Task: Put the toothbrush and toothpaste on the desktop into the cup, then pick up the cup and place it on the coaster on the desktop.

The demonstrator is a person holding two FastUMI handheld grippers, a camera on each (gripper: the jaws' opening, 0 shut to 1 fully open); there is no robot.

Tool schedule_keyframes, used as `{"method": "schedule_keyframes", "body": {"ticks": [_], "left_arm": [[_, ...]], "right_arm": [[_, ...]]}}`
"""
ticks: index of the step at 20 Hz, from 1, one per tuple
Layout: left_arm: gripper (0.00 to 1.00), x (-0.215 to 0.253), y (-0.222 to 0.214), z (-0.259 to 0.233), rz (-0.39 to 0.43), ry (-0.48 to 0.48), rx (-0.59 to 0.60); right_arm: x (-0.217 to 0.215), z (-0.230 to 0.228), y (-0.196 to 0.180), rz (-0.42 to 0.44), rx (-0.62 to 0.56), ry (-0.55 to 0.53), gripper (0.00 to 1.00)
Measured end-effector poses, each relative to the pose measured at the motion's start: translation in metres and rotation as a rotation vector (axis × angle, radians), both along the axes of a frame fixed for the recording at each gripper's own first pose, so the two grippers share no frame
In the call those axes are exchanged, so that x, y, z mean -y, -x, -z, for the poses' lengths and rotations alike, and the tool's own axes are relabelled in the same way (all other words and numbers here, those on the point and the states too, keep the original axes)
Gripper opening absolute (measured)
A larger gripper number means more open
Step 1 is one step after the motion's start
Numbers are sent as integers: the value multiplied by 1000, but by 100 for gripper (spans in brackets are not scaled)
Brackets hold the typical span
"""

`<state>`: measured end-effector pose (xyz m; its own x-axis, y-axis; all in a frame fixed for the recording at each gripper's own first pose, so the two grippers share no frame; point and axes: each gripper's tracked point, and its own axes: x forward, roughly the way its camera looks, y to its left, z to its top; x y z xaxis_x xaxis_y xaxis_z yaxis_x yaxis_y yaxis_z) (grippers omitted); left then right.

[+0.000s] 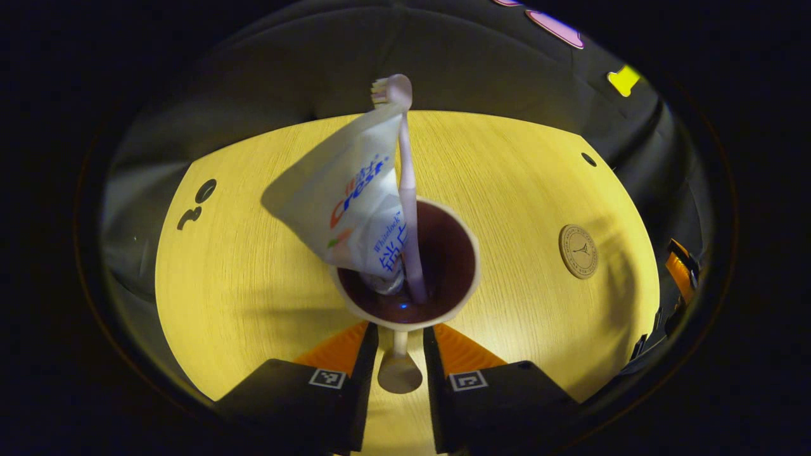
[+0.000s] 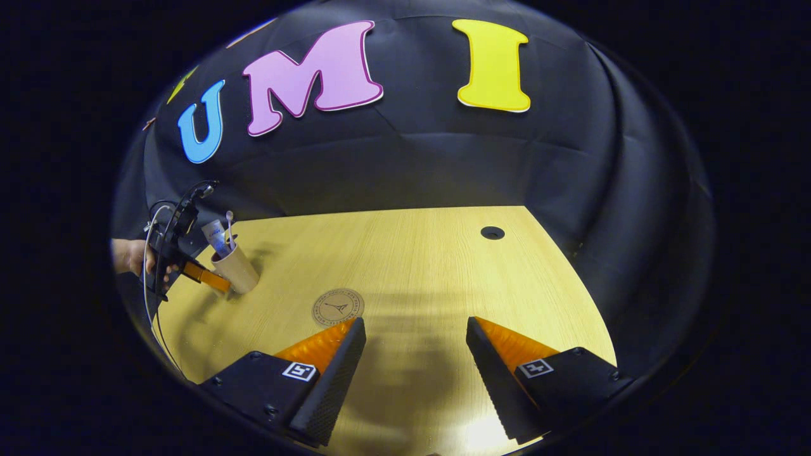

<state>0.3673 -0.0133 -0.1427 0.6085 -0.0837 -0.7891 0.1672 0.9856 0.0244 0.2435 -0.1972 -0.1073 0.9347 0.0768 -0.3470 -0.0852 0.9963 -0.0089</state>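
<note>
Cup loaded and gripped, coaster next

We see the cup (image 1: 405, 266) with the toothpaste (image 1: 345, 202) and toothbrush (image 1: 405, 183) both standing in it, so step 1 looks done and we judge the carry to be in hand. The left gripper (image 1: 399, 354) has its 2 jaws clenched on the cup's lower part. The coaster (image 1: 578, 251) lies well apart from the cup on the desktop (image 1: 241, 266). The right gripper (image 2: 415, 354) hangs released near the coaster. Next we must keep the cup upright and set it centred on the coaster.
</note>
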Motion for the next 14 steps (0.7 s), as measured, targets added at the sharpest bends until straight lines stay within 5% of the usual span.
{"method": "schedule_keyframes", "body": {"ticks": [5, 14], "left_arm": [[32, 1, 1, 1, -15, -10, -21], [28, 4, 2, -7, -53, -7, 16]], "right_arm": [[0, 3, 5, -10, -8, 10, 98], [12, 0, 12, 8, -1, 22, 98]]}}
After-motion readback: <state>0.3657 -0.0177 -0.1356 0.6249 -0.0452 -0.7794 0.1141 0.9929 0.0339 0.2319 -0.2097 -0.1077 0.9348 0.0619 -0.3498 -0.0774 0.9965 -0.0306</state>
